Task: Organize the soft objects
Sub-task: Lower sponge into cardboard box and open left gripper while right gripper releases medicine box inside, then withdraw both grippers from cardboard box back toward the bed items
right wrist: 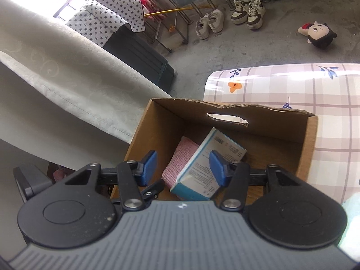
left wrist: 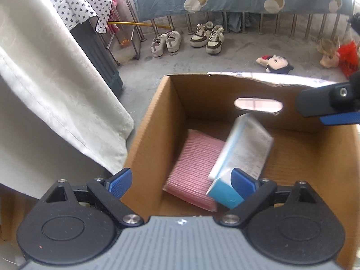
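Both my left tongs and right tongs hang apart, empty, above the cardboard box. Risk: the tissue pack (tilted on the pink cloth) topples if bumped.

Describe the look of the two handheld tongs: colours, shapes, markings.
Both look alike. The left tongs and right tongs each have a grey ribbed body with a small white mark at its front edge, two round black discs at the sides, and black linkage arms joined by silver screws. Each finger ends in a blue ribbed pad. No cables, hands or sleeves show.
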The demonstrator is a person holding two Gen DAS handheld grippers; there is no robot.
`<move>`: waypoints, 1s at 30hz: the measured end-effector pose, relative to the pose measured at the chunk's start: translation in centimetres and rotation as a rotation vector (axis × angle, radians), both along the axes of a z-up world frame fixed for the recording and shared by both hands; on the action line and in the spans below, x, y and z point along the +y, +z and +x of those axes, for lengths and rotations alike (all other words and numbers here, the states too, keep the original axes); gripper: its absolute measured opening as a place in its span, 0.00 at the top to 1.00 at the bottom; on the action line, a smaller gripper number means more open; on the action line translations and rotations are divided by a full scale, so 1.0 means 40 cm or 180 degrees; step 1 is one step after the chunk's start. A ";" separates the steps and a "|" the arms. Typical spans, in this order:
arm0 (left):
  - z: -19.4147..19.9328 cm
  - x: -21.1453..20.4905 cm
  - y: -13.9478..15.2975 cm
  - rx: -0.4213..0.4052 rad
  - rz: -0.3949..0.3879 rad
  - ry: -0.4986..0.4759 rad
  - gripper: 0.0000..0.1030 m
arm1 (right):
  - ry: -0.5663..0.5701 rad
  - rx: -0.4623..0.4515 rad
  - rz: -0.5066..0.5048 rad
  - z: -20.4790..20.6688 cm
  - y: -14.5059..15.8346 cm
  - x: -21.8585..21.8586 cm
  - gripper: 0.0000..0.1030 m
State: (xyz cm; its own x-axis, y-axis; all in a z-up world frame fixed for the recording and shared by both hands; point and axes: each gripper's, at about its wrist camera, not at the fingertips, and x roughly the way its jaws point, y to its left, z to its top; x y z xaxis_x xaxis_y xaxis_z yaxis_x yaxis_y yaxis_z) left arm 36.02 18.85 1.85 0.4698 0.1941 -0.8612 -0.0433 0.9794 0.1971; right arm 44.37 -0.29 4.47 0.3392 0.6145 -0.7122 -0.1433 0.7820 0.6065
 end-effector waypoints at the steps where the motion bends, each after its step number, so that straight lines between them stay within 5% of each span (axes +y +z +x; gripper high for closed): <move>1: -0.016 -0.005 0.007 -0.0026 -0.0049 0.0004 0.07 | 0.0009 -0.0017 0.0009 -0.007 0.008 -0.009 0.50; 17: -0.224 -0.130 0.134 -0.0408 -0.0464 0.0076 0.07 | 0.0100 -0.0315 0.0233 -0.196 0.160 -0.266 0.49; 30: -0.537 -0.402 0.177 -0.0671 -0.0932 -0.0531 0.07 | -0.0129 -0.0597 0.0454 -0.498 0.192 -0.771 0.43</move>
